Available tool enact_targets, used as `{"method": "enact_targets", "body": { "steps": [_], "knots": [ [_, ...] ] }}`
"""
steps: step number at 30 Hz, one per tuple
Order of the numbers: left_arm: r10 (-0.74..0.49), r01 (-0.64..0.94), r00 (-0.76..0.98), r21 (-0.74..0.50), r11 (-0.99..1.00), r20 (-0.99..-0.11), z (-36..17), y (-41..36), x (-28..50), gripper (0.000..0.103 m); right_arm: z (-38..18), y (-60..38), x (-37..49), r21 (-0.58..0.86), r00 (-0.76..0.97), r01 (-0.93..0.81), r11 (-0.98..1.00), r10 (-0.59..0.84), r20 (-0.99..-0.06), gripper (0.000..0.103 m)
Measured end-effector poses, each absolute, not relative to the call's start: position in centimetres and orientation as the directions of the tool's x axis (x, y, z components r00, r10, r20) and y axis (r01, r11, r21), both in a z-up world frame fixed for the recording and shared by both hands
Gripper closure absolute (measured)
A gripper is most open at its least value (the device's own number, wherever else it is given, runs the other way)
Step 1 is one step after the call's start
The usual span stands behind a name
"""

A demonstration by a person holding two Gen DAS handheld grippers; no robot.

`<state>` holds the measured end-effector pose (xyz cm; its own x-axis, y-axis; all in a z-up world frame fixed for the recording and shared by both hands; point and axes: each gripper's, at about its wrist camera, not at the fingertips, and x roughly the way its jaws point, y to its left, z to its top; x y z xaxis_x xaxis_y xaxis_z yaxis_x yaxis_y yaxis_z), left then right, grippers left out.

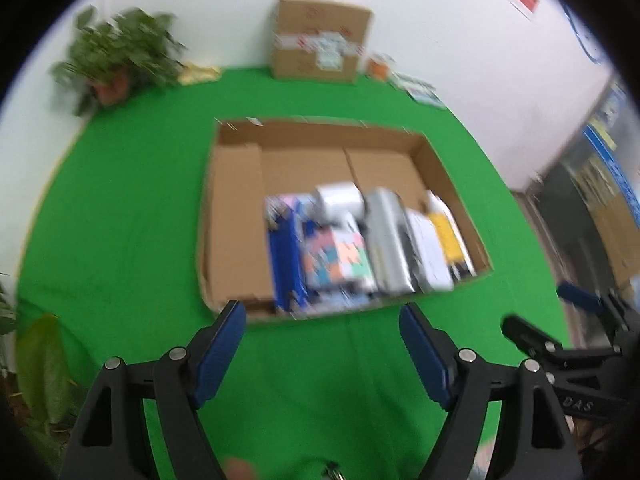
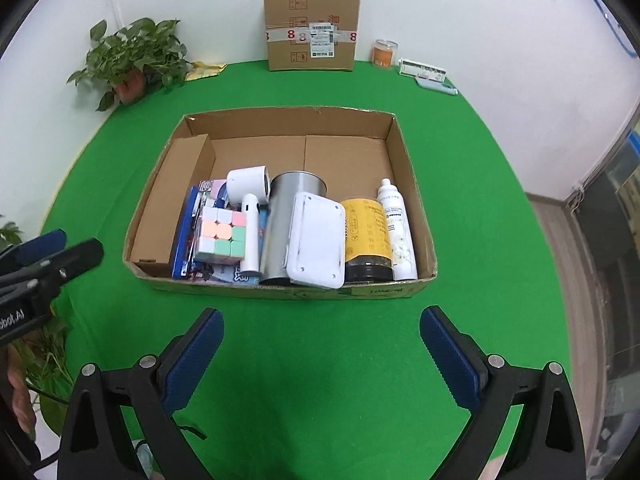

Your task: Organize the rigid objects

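Observation:
An open cardboard box (image 2: 280, 290) sits mid-table on the green cloth (image 2: 320, 380). Packed along its near side are a blue packet (image 2: 182, 236), a pastel puzzle cube (image 2: 222, 238), a white handheld device (image 2: 250, 190), a silver can (image 2: 282, 216), a white flat case (image 2: 318, 240), a yellow-labelled dark jar (image 2: 368, 236) and a white bottle (image 2: 396, 224). My right gripper (image 2: 320, 314) is open and empty, just short of the box's front wall. My left gripper (image 1: 322, 312) is likewise open and empty before the box (image 1: 236, 216), whose contents are blurred in the left wrist view.
A sealed carton (image 2: 312, 32), an orange jar (image 2: 385, 53) and a flat white box (image 2: 424, 69) line the back wall. A potted plant (image 2: 132, 60) stands back left and more leaves (image 2: 44, 360) front left. The table ends at the right above the floor.

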<state>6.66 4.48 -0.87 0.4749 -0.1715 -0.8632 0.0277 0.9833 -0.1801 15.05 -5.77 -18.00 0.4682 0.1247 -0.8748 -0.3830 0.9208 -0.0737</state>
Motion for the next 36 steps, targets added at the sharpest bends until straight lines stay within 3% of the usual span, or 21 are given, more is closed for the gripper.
{"method": "enact_targets", "body": {
  "steps": [2, 6, 13, 21, 36],
  "knots": [
    [-0.159, 0.041, 0.487, -0.159, 0.986, -0.859, -0.8, 4.2, 5.9, 0.020, -17.4, -5.5, 14.0, -0.091, 0.475, -0.388, 0.917, 0.114, -0.873, 0.003],
    [-0.177, 0.027, 0.473, -0.187, 0.982, -0.863, -1.0, 3.8, 5.0, 0.001, -16.6, -5.4, 12.8, -0.148, 0.509, -0.389, 0.909, 0.079, -0.857, 0.001],
    [-0.124, -0.022, 0.514, -0.157, 0.987, -0.849, 0.7, 2.1, 3.6, 0.001, -14.6, -7.2, 12.7, -0.071, 0.514, -0.442, 0.894, 0.188, -0.837, 0.001],
    [-0.038, -0.158, 0.533, -0.143, 0.977, -0.845, 2.6, -1.2, 2.7, 0.001, -12.8, -11.4, 14.1, -0.081, 0.556, -0.442, 0.893, 0.202, -0.806, 0.001],
    [0.042, -0.205, 0.569, -0.093, 0.974, -0.821, 5.1, -3.6, 3.7, 0.001, -11.5, -13.0, 14.5, -0.028, 0.542, -0.493, 0.870, 0.281, -0.792, 0.001]
  ]
}}
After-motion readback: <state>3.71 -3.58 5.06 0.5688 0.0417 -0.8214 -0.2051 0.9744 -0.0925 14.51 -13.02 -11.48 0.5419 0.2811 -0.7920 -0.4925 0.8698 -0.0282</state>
